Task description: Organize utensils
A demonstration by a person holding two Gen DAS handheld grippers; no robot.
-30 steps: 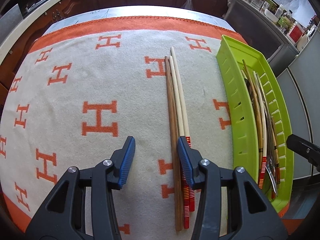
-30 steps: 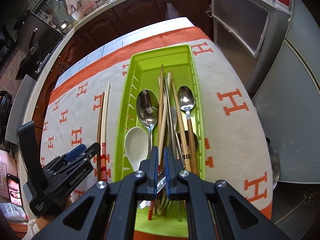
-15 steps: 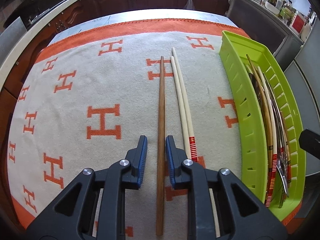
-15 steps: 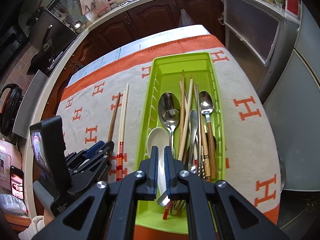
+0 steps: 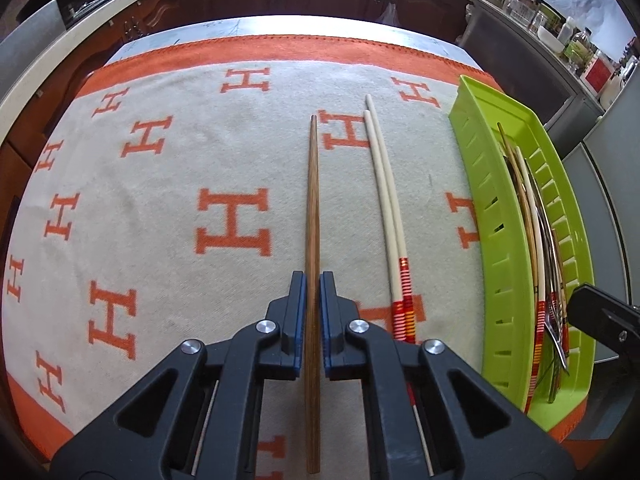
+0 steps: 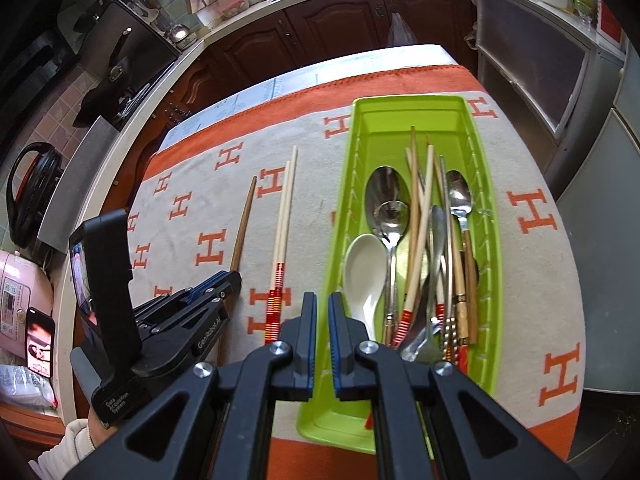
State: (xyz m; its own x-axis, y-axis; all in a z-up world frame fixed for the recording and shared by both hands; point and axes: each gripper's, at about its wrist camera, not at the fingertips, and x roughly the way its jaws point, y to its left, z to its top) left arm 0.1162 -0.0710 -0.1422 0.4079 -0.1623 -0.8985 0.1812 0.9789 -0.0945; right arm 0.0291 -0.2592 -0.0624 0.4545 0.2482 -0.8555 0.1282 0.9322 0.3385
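A brown wooden chopstick (image 5: pixel 312 208) lies lengthwise on the H-patterned cloth (image 5: pixel 160 208), and my left gripper (image 5: pixel 313 284) is shut on it near its thick end. That chopstick (image 6: pixel 242 228) and the left gripper (image 6: pixel 228 280) also show in the right wrist view. Two cream chopsticks with red-striped ends (image 5: pixel 390 208) lie side by side just to its right on the cloth. The green utensil tray (image 6: pixel 486 184) holds spoons, a white ladle spoon (image 6: pixel 362 268) and several chopsticks. My right gripper (image 6: pixel 322 300) hangs shut and empty over the tray's near left wall.
The cloth covers a table with dark wood cabinets (image 6: pixel 340 28) beyond its far edge. A grey appliance (image 6: pixel 532 48) stands to the right of the table. A pink rice cooker (image 6: pixel 20 300) and a black kettle (image 6: pixel 30 192) sit at the far left.
My left gripper shifted left off the cream pair and closed around the brown chopstick. The right gripper stayed shut and drifted left, from over the tray's middle to its left wall.
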